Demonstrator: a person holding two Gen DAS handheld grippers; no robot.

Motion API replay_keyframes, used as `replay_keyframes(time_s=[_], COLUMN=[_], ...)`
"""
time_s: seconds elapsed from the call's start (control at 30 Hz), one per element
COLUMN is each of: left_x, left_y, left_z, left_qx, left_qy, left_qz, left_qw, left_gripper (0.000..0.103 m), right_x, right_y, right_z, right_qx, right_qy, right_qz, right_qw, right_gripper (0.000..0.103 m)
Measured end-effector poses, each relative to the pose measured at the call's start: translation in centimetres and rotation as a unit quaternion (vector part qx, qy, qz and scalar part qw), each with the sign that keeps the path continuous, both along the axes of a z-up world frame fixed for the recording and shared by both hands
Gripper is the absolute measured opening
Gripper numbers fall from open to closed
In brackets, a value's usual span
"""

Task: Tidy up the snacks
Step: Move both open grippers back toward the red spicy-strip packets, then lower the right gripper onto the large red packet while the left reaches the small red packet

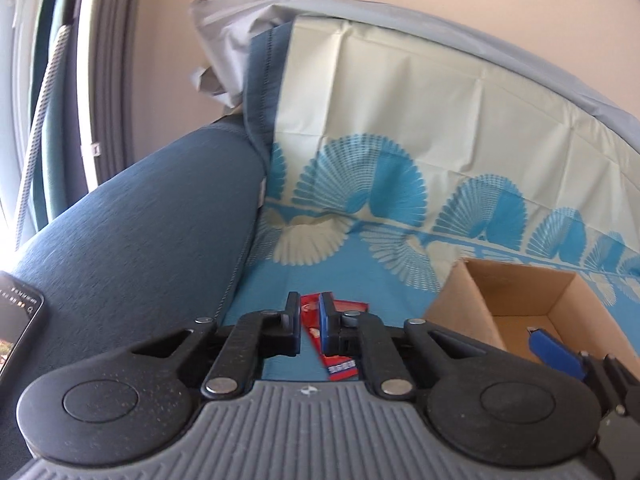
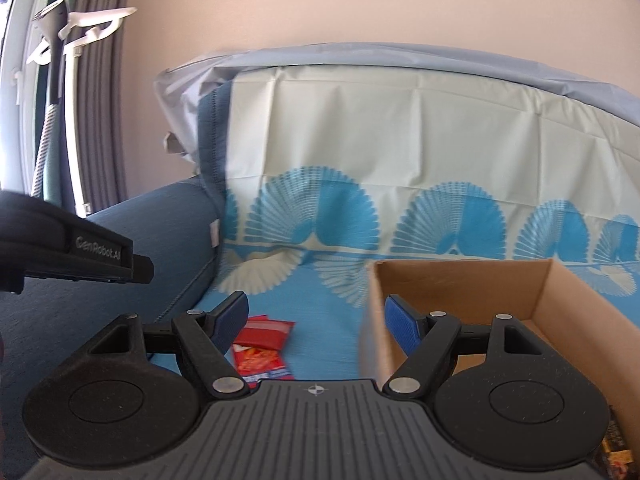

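A red snack packet lies on the blue patterned cloth of a sofa seat, with a second red packet behind it. My left gripper hovers just above them, its jaws nearly closed with a narrow gap and nothing clamped. In the right wrist view both packets lie left of an open cardboard box. My right gripper is wide open and empty over the box's left wall; one of its fingers shows inside the box in the left wrist view.
The blue sofa armrest rises on the left, with a phone lying on it. The cloth-covered backrest stands behind. The left gripper's body shows at the left of the right wrist view. A dark packet lies in the box.
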State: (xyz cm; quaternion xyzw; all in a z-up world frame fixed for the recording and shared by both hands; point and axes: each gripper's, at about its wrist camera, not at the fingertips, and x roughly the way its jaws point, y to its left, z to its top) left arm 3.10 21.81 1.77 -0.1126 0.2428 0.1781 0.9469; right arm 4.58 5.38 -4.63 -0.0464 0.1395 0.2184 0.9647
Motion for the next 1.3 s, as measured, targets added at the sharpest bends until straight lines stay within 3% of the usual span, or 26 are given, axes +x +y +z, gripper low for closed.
replay_keyframes(time_s=[0.17,0.4,0.53,0.83,1.3], left_x=[0.3,1.2,1.3,1.6,2.1], left_y=[1.2,4.5,5.2,6.2,6.2], left_z=[-1.6,-3.5,-3.8,-4.7,-5.2], left_qx=[0.009,-0.047,-0.056,-0.075,-0.073], left_qy=[0.011,0.026,0.032,0.053,0.058], left_qz=[0.012,0.047,0.058,0.076,0.070], left_qw=[0.9998,0.9975,0.9963,0.9929,0.9932], left_gripper=[0.009,0.009,0.009,0.009,0.009], right_x=[0.8,3.0,5.1,9.9,14.2], right_y=[2.1,4.9,6.5,9.7,11.3], right_z=[-1.2,-3.7,-6.0,-11.2,-12.6], right_qx=[-0.001,0.000,-0.006,-0.033,-0.053], right_qy=[0.017,0.044,0.073,0.110,0.156], right_qz=[0.015,0.010,0.000,-0.008,0.021], right_qw=[1.000,0.999,0.997,0.993,0.986], right_gripper=[0.074,0.071,0.070,0.088,0.092])
